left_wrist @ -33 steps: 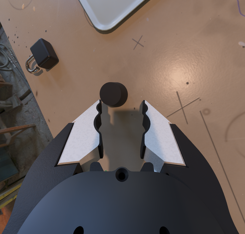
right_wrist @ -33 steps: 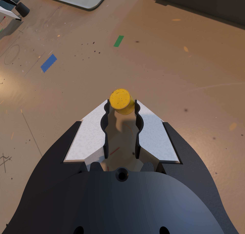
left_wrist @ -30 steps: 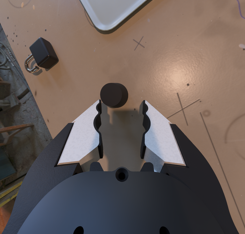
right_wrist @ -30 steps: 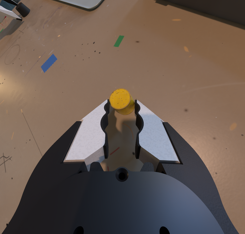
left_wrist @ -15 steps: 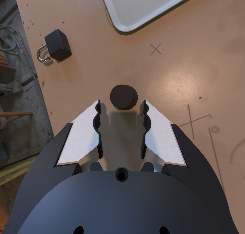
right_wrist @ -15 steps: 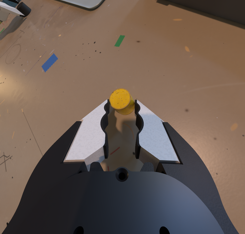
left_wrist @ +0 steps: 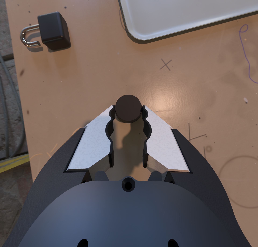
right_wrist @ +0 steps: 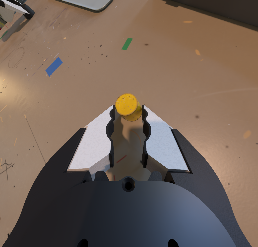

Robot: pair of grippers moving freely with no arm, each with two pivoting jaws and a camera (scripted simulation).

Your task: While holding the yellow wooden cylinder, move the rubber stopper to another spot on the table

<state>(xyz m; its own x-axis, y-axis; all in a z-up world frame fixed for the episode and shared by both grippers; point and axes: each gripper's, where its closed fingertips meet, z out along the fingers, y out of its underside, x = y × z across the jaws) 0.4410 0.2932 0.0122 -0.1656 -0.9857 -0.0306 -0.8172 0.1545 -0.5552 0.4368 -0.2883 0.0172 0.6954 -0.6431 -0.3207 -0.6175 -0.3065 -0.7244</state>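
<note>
stopper between fingertips, padlock far left (near table edge), tray beyond right

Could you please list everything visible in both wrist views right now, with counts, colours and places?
Black round rubber stopper: one, between the left fingertips.
Yellow wooden cylinder: one, speckled, between the right fingertips, tilted.
Black padlock with a silver shackle: one, near the table's left edge.
Pale grey flat tray: one, at the far side.
Blue tape strip: one, stuck on the table.
Green tape strip: one, stuck farther off.
Dark box: one, far right corner.
Brown scuffed table: one, beneath everything.
Left gripper: one, black and white, shut on the stopper.
Right gripper: one, shut on the cylinder.
</note>
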